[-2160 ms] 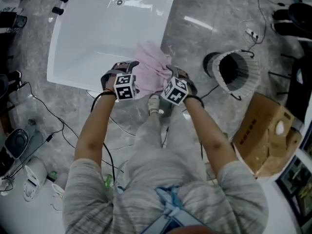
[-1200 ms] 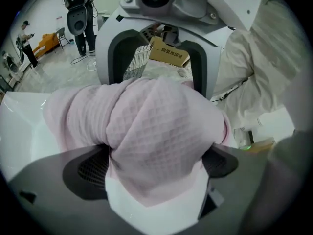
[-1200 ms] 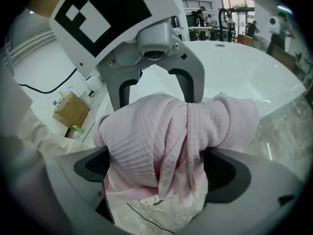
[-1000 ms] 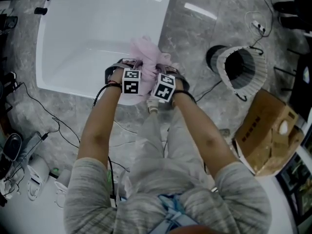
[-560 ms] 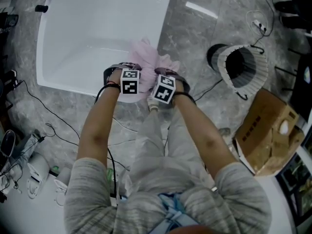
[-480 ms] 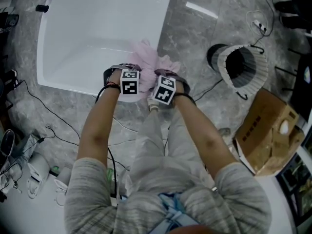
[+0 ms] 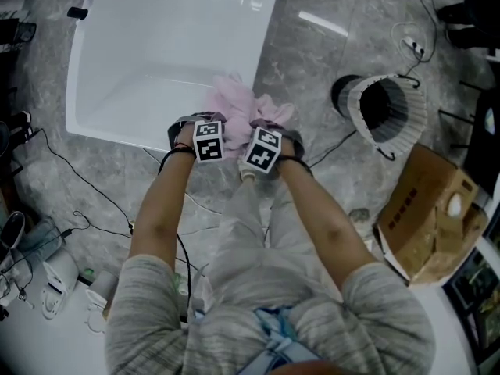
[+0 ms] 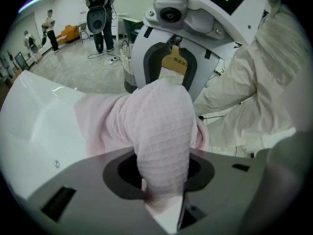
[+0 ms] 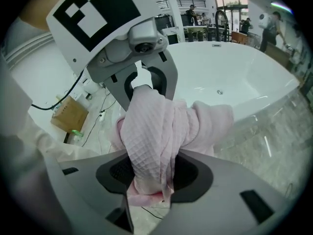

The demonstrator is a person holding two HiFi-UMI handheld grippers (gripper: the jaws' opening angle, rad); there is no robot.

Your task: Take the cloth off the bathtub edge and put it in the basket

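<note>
Both claws had just been closing onto the cloth (image 7: 238, 100). The left claw (image 7: 201, 123) and the right claw (image 7: 269, 128) each pinched a bunched fold, side by side at the centre of the head view. The cloth sat gathered on the lower-right rim of the bathtub (image 7: 156, 45). A clean lift would probably raise both claws together until the fabric cleared the rim, then swing right to the basket (image 7: 388, 114). Dark print on the cardboard box (image 7: 426, 209) was too small to read.
</note>
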